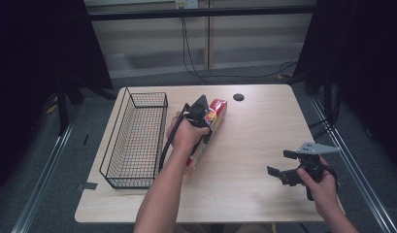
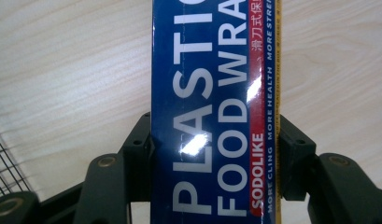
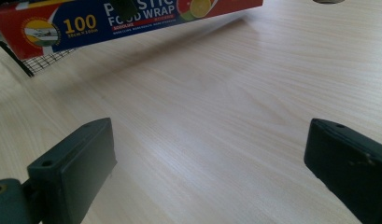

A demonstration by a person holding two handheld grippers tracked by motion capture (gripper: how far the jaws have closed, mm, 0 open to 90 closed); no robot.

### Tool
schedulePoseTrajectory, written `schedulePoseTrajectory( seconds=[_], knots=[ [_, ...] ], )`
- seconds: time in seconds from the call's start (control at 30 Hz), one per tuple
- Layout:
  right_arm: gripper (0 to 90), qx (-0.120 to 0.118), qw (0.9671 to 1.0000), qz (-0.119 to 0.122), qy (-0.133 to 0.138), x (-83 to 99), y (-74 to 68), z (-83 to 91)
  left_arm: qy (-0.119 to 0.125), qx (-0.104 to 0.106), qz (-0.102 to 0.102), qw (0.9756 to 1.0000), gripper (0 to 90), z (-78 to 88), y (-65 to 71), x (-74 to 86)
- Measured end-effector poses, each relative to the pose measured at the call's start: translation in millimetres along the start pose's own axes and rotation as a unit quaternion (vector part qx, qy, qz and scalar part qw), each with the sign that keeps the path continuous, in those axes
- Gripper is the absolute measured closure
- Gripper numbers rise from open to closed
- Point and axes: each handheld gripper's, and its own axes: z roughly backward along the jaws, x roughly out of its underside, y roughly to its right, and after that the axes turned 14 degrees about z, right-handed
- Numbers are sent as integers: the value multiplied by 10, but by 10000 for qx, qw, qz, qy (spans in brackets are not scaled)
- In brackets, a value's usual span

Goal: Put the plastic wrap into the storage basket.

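Left hand-held gripper (image 2: 212, 154) around box (image 2: 212, 93) edges

Support surface: light wood-grain table (image 1: 254, 145), rectangular with rounded corners, standing on grey carpeted floor (image 1: 50, 194). Near the far edge the top has a round dark cable hole (image 1: 239, 97). Directly on the table: black wire basket (image 1: 119, 145) along the left side, long axis running front to back; just beside its right wall, the plastic food wrap box (image 1: 219, 108) — whether its near end touches the wood can't be determined.
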Motion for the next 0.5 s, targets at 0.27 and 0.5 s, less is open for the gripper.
schedulePoseTrajectory(
  seconds=[0.27,0.5],
  knots=[
    [16,7,10000,17,13,-2,-4,1,7,-22,-7,10000,440,176,-85,57],
    [16,9,10000,-12,31,-10,-15,-4,96,11,125,9999,440,415,-209,108]
  ],
)
